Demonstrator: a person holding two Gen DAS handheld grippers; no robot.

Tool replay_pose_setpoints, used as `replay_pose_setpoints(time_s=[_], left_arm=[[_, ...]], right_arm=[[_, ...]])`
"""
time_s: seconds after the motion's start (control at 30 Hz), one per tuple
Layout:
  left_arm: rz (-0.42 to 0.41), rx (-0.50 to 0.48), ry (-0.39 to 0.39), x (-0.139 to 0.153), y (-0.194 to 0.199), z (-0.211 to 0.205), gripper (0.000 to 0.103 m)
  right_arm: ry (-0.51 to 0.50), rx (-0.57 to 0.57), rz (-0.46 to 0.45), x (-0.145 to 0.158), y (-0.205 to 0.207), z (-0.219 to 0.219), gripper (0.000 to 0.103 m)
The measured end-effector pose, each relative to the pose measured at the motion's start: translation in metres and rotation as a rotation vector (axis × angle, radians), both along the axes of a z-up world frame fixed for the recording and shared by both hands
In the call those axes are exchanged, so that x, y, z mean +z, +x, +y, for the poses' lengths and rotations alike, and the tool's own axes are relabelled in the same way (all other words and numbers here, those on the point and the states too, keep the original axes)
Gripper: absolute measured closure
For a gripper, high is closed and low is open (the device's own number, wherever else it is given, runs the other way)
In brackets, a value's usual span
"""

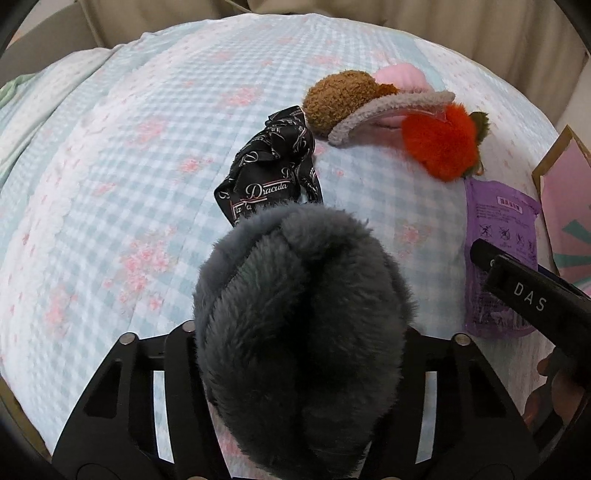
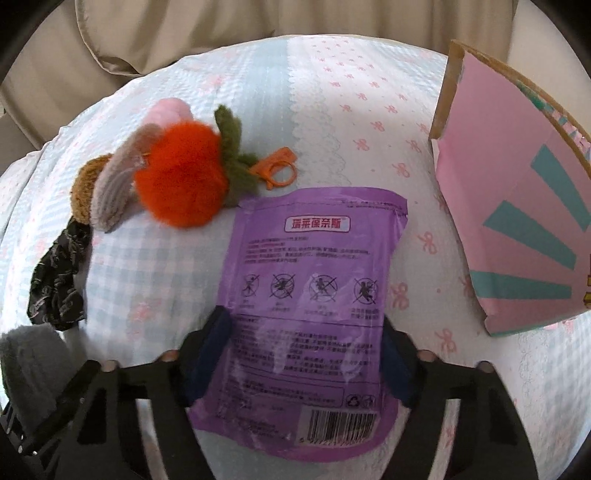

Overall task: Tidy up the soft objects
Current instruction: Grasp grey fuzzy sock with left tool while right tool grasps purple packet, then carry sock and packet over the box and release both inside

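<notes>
My left gripper (image 1: pixel 303 343) is shut on a dark grey furry earmuff (image 1: pixel 303 325), which hides its fingers; the earmuff also shows in the right wrist view (image 2: pixel 33 365). My right gripper (image 2: pixel 306 354) is closed on a purple plastic pouch (image 2: pixel 314 295) lying on the bed; the pouch shows in the left view too (image 1: pixel 498 236). Beyond lie a black printed scarf (image 1: pixel 273 170), an orange pom-pom with green leaves (image 1: pixel 439 144) (image 2: pixel 177 184), and a brown, grey and pink plush pile (image 1: pixel 347 99).
The bed has a blue-checked floral cover (image 1: pixel 129 184). A pink and teal cardboard box (image 2: pixel 517 229) stands at the right. An orange plastic clip (image 2: pixel 277 170) lies by the pom-pom. Beige curtain (image 2: pixel 184 29) hangs behind the bed.
</notes>
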State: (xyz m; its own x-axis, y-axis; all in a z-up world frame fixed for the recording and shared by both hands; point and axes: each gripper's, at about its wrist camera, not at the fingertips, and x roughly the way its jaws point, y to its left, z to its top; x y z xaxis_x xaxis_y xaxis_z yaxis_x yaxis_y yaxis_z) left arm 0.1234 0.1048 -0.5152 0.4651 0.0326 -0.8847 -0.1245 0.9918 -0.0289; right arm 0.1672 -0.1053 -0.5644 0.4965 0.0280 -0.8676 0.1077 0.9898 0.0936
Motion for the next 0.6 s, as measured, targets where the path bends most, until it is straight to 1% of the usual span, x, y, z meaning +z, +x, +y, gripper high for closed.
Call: replay_pose_setpoints(time_s=[0.03,0.1,0.17,0.37,0.53,0.6], left_arm=[[0.0,0.003,-0.002,0.001,0.0,0.001,0.054],[0.001,0.011,-0.007,0.002,-0.002,0.002,0.055],[0.0,0.017,-0.013,0.004,-0.004,0.005,0.056],[-0.018,0.019,-0.013,0.016,-0.009,0.004,0.056],[-0.034,0.027,-0.019,0.031,-0.011,0.005,0.056],[-0.041,0.032,-0.024,0.04,-0.011,0.005,0.056]], right_arm=[[0.005,-0.003,0.0,0.001,0.0,0.0,0.04],[0.015,-0.009,-0.001,0.003,-0.001,-0.003,0.049],[0.017,-0.009,-0.005,0.004,-0.003,-0.003,0.051],[0.023,0.004,-0.017,0.012,-0.011,-0.008,0.056],[0.035,0.007,-0.034,0.025,-0.006,-0.011,0.056],[0.038,0.01,-0.043,0.036,-0.008,-0.012,0.056]])
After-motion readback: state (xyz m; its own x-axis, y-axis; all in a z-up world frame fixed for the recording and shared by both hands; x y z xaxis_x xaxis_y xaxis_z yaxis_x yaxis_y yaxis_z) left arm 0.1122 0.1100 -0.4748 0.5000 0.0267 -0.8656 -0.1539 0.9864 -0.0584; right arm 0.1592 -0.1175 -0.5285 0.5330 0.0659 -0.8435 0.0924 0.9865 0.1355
